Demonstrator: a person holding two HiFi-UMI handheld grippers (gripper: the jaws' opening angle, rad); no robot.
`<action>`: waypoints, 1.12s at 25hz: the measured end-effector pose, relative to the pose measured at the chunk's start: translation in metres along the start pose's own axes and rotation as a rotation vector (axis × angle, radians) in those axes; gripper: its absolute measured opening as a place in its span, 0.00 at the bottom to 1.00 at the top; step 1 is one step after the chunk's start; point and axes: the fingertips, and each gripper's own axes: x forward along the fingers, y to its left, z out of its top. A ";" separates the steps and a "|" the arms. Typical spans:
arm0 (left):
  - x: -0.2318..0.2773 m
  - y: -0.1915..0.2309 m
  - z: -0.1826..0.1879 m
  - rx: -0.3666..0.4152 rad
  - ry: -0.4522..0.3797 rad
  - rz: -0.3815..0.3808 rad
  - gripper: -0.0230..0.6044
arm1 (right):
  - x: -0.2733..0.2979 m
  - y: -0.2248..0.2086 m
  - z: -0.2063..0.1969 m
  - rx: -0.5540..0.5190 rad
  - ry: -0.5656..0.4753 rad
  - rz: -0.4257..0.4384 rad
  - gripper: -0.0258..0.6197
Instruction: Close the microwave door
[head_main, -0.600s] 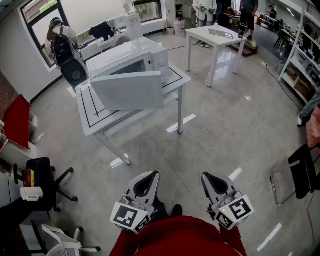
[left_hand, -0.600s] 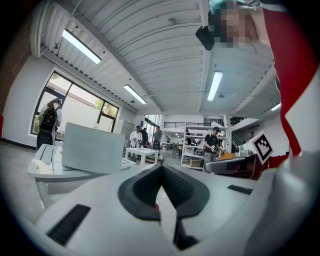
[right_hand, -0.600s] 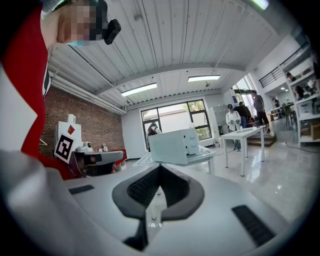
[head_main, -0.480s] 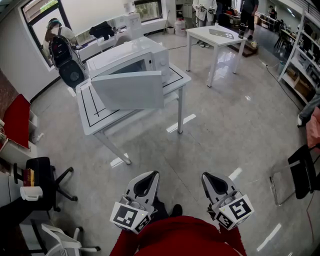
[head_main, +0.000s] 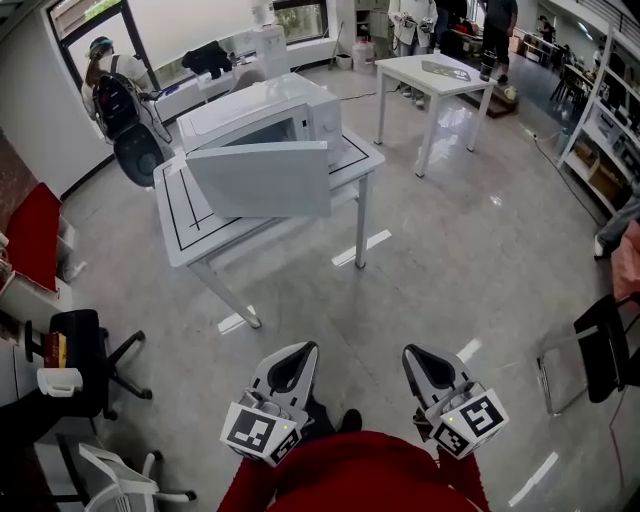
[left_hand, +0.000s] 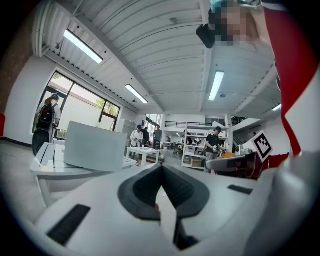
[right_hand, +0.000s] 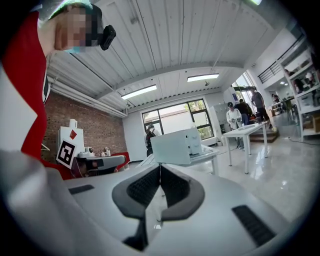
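Down low by the red sleeves, left gripper (head_main: 297, 352) and right gripper (head_main: 412, 355) hang side by side, each with jaws pressed together, tips meeting, nothing between them. Well ahead across the grey floor (head_main: 400, 290), the white microwave (head_main: 285, 105) sits on a white table (head_main: 200, 240), its door (head_main: 260, 180) swung wide open.

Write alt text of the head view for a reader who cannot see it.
A white microwave sits on a white table, its door open. The left gripper and right gripper, both shut and empty, are far from it.
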 end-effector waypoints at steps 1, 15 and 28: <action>0.001 0.000 -0.001 0.000 0.002 0.000 0.05 | 0.001 0.000 -0.002 0.002 0.008 0.003 0.06; 0.019 -0.007 -0.002 0.023 0.013 -0.015 0.05 | 0.003 -0.013 -0.005 0.026 0.018 0.009 0.06; 0.036 -0.001 0.018 0.068 -0.004 0.017 0.05 | 0.011 -0.023 0.008 0.021 -0.001 0.028 0.06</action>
